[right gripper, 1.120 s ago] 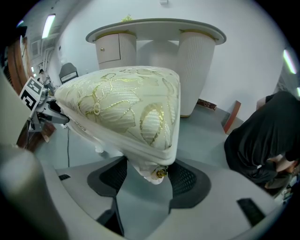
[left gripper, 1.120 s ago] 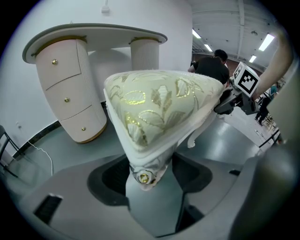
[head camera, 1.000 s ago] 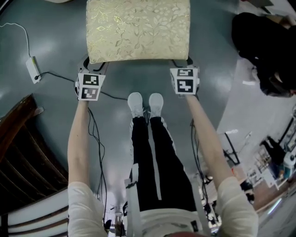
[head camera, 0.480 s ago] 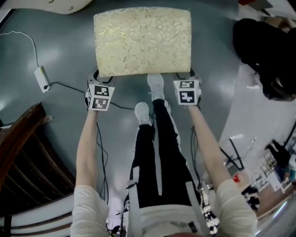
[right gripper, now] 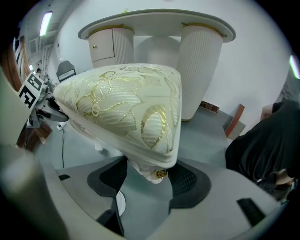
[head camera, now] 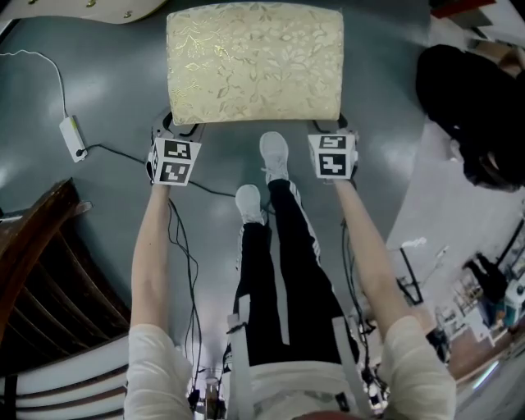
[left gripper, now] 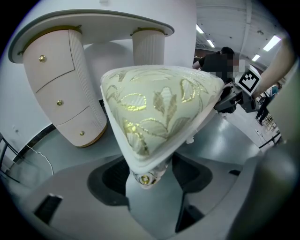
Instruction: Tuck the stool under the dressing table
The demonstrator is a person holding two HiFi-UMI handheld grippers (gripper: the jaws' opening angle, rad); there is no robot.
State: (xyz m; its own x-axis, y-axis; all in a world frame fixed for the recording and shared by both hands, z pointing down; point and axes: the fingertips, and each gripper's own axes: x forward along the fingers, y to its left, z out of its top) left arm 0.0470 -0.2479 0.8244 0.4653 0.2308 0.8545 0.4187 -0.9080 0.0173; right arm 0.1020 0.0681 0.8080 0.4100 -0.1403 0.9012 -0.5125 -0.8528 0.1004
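Note:
The stool (head camera: 254, 61) has a cream cushion with a gold leaf pattern and stands on the grey floor just short of the white dressing table (head camera: 82, 6). My left gripper (head camera: 182, 130) is shut on the stool's near left corner leg. My right gripper (head camera: 332, 130) is shut on the near right one. In the left gripper view the cushion corner (left gripper: 154, 117) hangs over the jaws, with the leg top pinched between the pads (left gripper: 112, 180). The right gripper view shows the same hold under the cushion (right gripper: 126, 112). The table's two drawer pedestals (right gripper: 201, 65) stand beyond, with an open gap between them.
A white power adapter (head camera: 72, 135) and its cable lie on the floor to the left. Dark wooden furniture (head camera: 41, 271) fills the lower left. A person in black (head camera: 476, 98) is at the right. My wearer's forward foot (head camera: 275, 152) is close behind the stool.
One foot has stepped forward to just behind the stool. The dressing table's edge has come into view at the top. Both grippers have kept their hold on the stool's corners.

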